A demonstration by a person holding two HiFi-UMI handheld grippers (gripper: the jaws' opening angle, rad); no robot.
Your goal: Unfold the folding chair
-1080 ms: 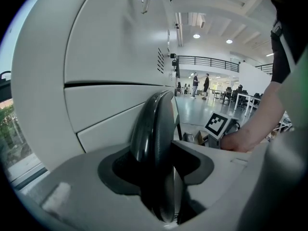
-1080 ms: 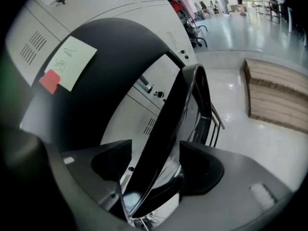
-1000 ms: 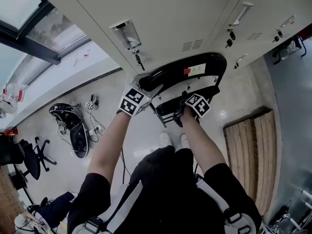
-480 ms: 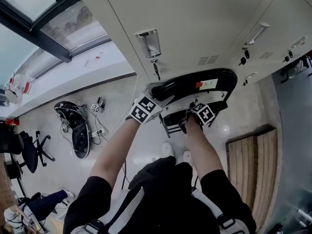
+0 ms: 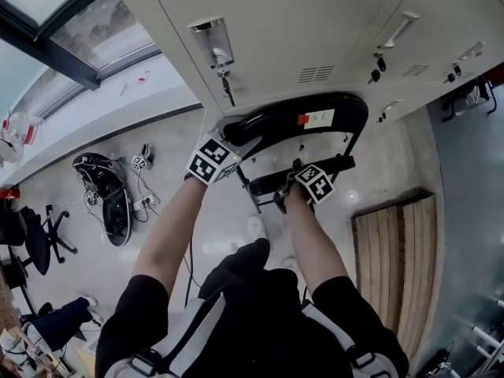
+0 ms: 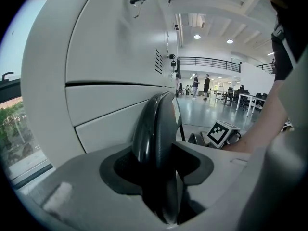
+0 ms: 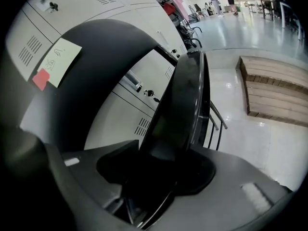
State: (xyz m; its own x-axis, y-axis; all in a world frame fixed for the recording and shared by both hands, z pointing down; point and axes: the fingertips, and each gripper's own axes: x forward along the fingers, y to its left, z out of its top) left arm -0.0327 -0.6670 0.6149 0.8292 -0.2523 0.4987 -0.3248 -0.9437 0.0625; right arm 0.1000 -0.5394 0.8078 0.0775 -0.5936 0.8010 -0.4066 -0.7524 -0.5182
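A black folding chair leans against the grey lockers. Its curved backrest [image 5: 299, 115] carries a pale note with a red tag [image 7: 57, 61]. The seat [image 5: 303, 176] hangs below the backrest with a gap between them. My left gripper [image 5: 224, 154] is shut on the backrest's left end, and that thick black edge [image 6: 156, 129] fills the space between the jaws of my left gripper [image 6: 161, 182]. My right gripper [image 5: 295, 186] has just been closing with the seat's front edge [image 7: 185, 100] between its jaws, and my right gripper [image 7: 161, 177] now clamps that edge.
Locker doors [image 5: 315, 22] with handles and a hanging key [image 5: 227, 89] stand right behind the chair. A wooden slatted platform [image 5: 394, 258] lies on the floor to the right. Cables and a black case [image 5: 106, 195] lie to the left, near an office chair [image 5: 39, 242].
The seat has swung down and away from the backrest, opening a gap between them. My right gripper moved down with it. The left gripper stayed on the backrest.
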